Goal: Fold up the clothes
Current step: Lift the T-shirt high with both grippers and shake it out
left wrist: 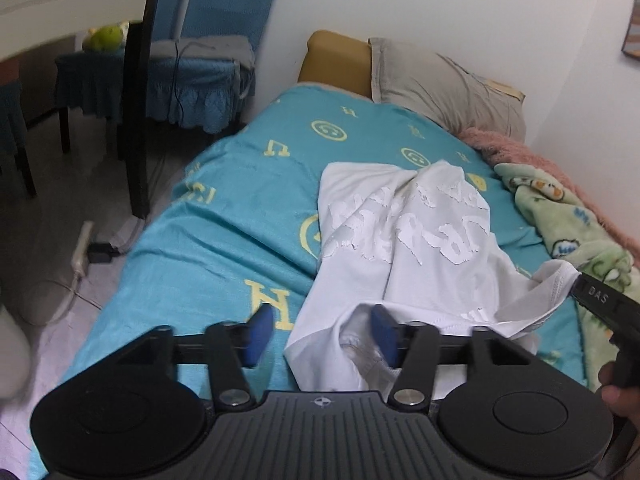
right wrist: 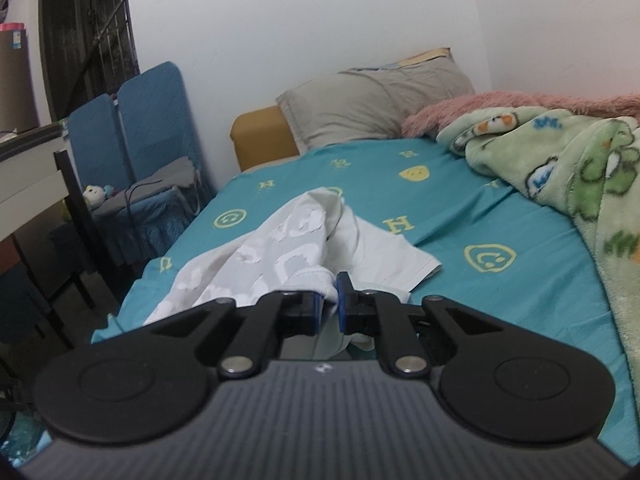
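Observation:
A white T-shirt point(left wrist: 404, 236) with raised white lettering lies crumpled on the teal bed sheet point(left wrist: 224, 216). My left gripper point(left wrist: 322, 334) is open, its blue pads on either side of the shirt's near hem. My right gripper point(right wrist: 329, 300) is shut on a bunched edge of the shirt point(right wrist: 280, 252) and holds it lifted off the sheet point(right wrist: 500, 232). The right gripper also shows at the right edge of the left wrist view point(left wrist: 578, 280), pinching the shirt's ribbed edge.
A grey pillow point(left wrist: 444, 84) lies at the bed's head against the wall. A green patterned blanket point(right wrist: 560, 168) and a pink fleece point(right wrist: 500, 104) lie along the right side. A dark chair point(left wrist: 136, 112), blue-covered furniture point(left wrist: 192, 80) and a power strip point(left wrist: 82, 248) are left of the bed.

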Demonstrator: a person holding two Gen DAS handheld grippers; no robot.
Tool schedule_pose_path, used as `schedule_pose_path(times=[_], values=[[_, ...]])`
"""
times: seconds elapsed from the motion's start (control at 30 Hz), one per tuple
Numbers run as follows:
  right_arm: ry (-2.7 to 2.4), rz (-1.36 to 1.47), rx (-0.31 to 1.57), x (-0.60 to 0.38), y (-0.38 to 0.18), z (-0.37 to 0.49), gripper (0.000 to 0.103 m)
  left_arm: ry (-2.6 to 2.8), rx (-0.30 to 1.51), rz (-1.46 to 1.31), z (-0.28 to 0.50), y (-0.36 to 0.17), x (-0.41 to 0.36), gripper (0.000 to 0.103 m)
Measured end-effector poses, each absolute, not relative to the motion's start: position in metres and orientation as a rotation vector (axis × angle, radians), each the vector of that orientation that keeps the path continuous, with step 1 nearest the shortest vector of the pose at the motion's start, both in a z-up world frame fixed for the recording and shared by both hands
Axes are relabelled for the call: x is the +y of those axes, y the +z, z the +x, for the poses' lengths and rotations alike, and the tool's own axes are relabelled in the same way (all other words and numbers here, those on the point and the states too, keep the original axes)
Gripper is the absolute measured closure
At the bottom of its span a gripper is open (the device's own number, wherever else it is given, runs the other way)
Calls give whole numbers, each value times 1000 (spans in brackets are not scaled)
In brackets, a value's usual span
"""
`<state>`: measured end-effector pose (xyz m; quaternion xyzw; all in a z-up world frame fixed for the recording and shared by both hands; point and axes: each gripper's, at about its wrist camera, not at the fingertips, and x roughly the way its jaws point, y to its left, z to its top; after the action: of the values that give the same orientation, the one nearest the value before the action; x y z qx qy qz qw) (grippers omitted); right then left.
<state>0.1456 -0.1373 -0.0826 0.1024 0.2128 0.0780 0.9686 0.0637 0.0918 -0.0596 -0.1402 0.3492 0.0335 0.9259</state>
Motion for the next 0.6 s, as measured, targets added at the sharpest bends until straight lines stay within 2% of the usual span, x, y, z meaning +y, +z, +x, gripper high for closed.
schedule_pose_path(times=[0.07,0.27,0.43,0.6], values=[[164,211,436,-138,-82,146,92,60,691,-237,56,-53,86,30],[163,242,454,-141,-82,147,92,-59,604,-38,36,-38,51,22],[161,267,451,-144,-81,147,92,-151,552,207,34,-55,1,21],[151,270,443,-144,-80,146,91,35,512,303,62,-81,-13,21]])
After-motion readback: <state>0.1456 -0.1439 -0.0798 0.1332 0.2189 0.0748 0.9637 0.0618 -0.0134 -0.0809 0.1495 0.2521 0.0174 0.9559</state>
